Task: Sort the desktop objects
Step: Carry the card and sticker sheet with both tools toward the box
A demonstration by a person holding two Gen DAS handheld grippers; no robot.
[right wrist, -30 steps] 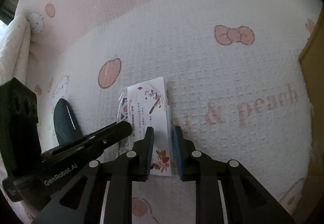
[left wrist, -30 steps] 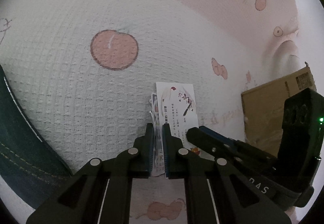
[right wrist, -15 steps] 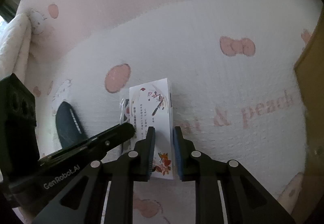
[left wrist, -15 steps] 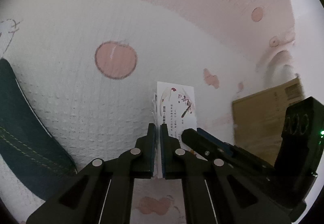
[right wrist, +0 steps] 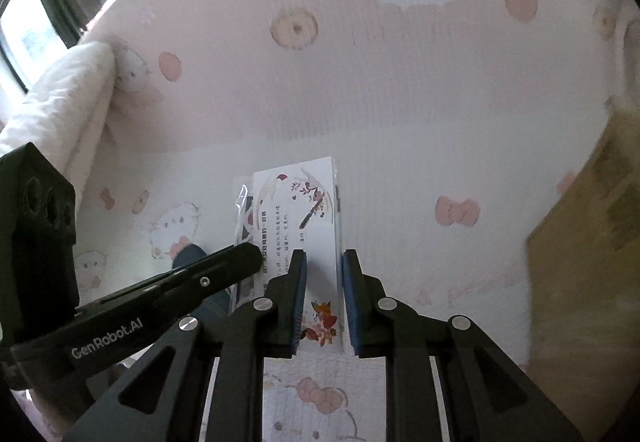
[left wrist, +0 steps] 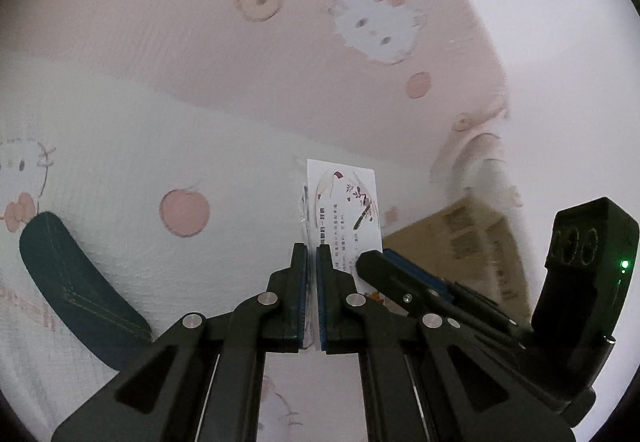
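Compared with a second ago, the single white printed card pack [right wrist: 298, 226] sits higher off the pink-and-white cartoon blanket [right wrist: 400, 102], which has dropped farther away in both views. The left gripper [left wrist: 311, 258] is nearly closed, pinching the pack's clear plastic sleeve edge [left wrist: 304, 210], while the right gripper [right wrist: 323, 262] clamps the pack between its narrowed jaws. One dark denim case [left wrist: 76, 282] lies on the blanket to the left, and one cardboard box [left wrist: 472, 242], its contents hidden, stands to the right.
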